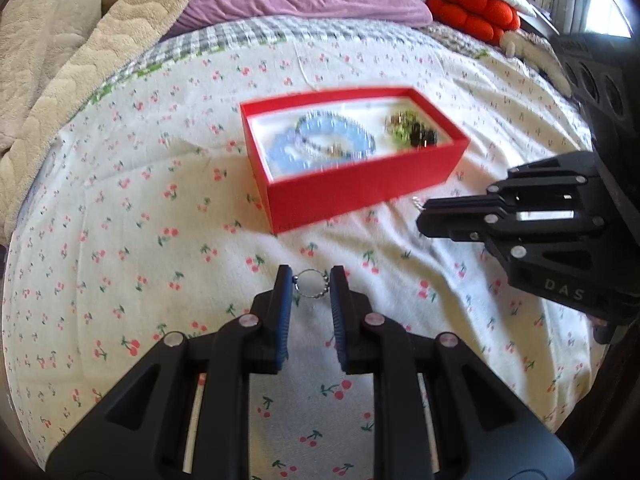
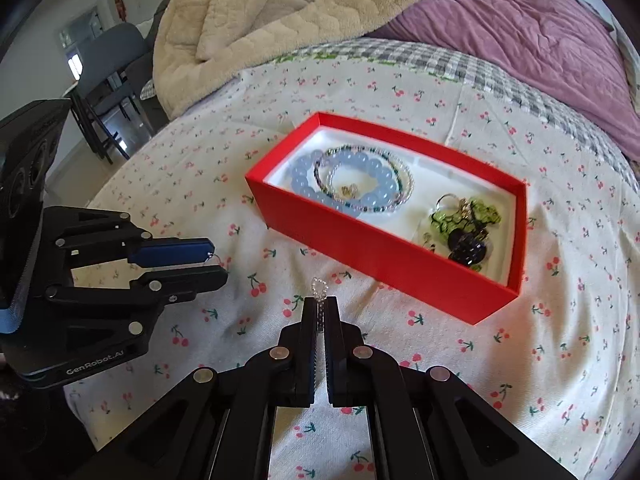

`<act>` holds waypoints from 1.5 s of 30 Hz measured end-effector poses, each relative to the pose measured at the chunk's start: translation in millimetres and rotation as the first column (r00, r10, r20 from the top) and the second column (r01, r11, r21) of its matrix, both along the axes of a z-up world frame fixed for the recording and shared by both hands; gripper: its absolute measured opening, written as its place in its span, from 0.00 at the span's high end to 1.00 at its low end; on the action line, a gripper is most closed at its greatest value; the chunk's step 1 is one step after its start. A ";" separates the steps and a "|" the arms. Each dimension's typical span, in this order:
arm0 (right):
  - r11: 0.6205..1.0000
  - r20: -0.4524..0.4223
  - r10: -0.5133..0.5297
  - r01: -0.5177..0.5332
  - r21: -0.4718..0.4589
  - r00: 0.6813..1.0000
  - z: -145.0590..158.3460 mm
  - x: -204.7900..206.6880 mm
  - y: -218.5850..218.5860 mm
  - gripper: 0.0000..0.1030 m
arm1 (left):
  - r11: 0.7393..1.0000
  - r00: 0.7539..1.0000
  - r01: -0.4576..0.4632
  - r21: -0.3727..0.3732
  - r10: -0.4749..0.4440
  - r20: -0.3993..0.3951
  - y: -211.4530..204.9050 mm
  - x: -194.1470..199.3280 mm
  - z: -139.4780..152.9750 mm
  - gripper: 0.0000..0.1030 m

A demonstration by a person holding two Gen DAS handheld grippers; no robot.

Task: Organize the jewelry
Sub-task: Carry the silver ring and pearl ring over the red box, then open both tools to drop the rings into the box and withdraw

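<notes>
Bed [image 2: 440,360] carried everything: cherry-print sheet on top, with a beige blanket [image 2: 300,12] and purple duvet [image 2: 540,28] bunched at the far edge and an orange cushion [image 1: 472,12] near the far right corner.

Red box [image 2: 384,256] sat open mid-bed, white-lined. One end held a pale blue bead bracelet [image 2: 344,184] with thinner bead strands looped over it; the other end held a pile of green and dark pieces [image 2: 468,220]. Box detail was blurred in the left wrist view.

Left hand-held gripper [image 1: 310,280] was narrow, blue pads clamped on either side of a thin metal ring [image 1: 311,284], with small beads on the ring's lower arc. It hung over the sheet on the near side of the box.

Right hand-held gripper [image 2: 320,312] was closed almost fully, pinching a small sparkly chain piece [image 2: 319,286]; its looped end poked out past the fingertips. It was also on the near side of the box, beside the left one, apart from it.
</notes>
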State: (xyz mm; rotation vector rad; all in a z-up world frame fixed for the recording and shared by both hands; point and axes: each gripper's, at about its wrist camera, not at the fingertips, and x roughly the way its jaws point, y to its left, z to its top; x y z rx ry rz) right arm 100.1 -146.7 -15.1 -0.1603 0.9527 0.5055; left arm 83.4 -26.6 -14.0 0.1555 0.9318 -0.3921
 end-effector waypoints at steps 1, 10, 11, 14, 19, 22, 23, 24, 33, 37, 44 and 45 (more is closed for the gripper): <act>1.000 0.008 -0.005 0.005 0.009 1.000 4.7 -0.5 -2.7 0.97 | 1.000 1.000 -0.004 -0.005 0.004 0.003 0.3 1.8 3.6 0.80; 0.992 0.061 -0.092 0.086 0.094 0.994 41.4 10.0 -31.8 0.97 | 0.998 0.999 -0.023 -0.059 0.026 0.045 -5.4 23.2 35.7 0.80; 0.990 0.063 -0.102 0.095 0.104 0.993 44.1 12.8 -34.7 0.97 | 0.998 0.998 -0.027 -0.065 0.030 0.046 -6.2 25.4 37.3 0.80; 0.984 0.063 -0.134 0.125 0.123 0.989 47.7 20.5 -41.0 0.97 | 0.995 0.998 -0.039 -0.088 0.043 0.040 -12.1 38.2 40.2 0.80; 0.978 0.039 -0.171 0.164 0.129 0.985 43.4 34.9 -48.7 0.97 | 0.993 0.999 -0.050 -0.109 0.052 0.017 -24.4 56.0 35.0 0.80; 0.975 0.026 -0.187 0.182 0.125 0.982 38.2 44.1 -53.1 0.97 | 0.991 0.998 -0.065 -0.117 0.066 0.007 -29.4 66.6 29.3 0.80; 0.974 0.022 -0.191 0.187 0.125 0.981 36.4 46.4 -54.1 0.97 | 0.990 0.998 -0.069 -0.121 0.070 0.004 -30.2 69.9 27.8 0.80; 0.973 0.016 -0.198 0.195 0.124 0.980 34.6 49.4 -55.8 0.97 | 0.989 0.997 -0.076 -0.128 0.077 -0.001 -31.0 73.9 26.6 0.80; 0.976 -0.002 -0.189 0.189 0.109 0.982 22.5 62.3 -54.2 0.96 | 0.987 0.998 -0.070 -0.144 0.068 -0.018 -38.2 86.5 19.7 0.80; 0.977 -0.029 -0.191 0.192 0.092 0.981 17.2 65.6 -52.7 0.91 | 0.988 0.997 -0.079 -0.132 0.077 -0.021 -37.4 89.1 18.0 0.78; 0.974 -0.031 -0.204 0.206 0.094 0.979 21.1 65.5 -56.1 0.89 | 0.987 0.995 -0.102 -0.127 0.101 -0.013 -28.2 86.6 23.3 0.55; 0.974 -0.026 -0.206 0.207 0.093 0.978 22.3 64.8 -56.6 0.89 | 0.986 0.994 -0.106 -0.127 0.106 -0.010 -26.2 85.7 25.3 0.51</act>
